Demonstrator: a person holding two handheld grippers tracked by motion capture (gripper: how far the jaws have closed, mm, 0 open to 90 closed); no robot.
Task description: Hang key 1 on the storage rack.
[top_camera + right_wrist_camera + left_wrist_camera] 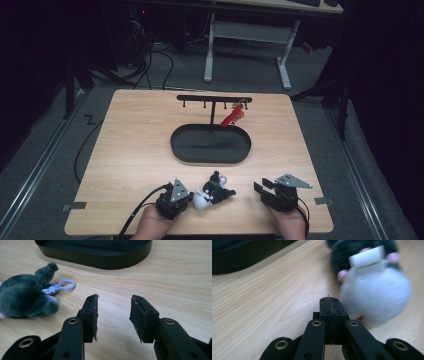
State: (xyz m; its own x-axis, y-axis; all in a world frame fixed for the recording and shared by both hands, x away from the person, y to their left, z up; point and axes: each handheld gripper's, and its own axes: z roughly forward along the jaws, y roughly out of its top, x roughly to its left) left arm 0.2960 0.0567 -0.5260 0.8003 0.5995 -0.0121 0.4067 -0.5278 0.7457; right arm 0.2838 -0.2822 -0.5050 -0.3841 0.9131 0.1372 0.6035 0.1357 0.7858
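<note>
A small plush toy (214, 191), dark grey with a white end, lies near the table's front edge between my two grippers. In the left gripper view its white part (375, 293) sits just right of the tips of my left gripper (329, 302). That gripper (190, 197) is shut with nothing visible between its jaws. My right gripper (113, 300) stands open over bare wood, its jaws empty. In the right gripper view the plush (23, 300) and its white clasp loop (62, 286) lie to the left. In the high view my right gripper (261, 185) is right of the toy, apart from it.
A black oval tray (210, 160) sits in the table's middle, its wall (100, 261) ahead of my right gripper. Behind it stands a black hook rack (214, 98) with a red keychain (233, 116) hanging on it. Bare wood lies left and right of the tray.
</note>
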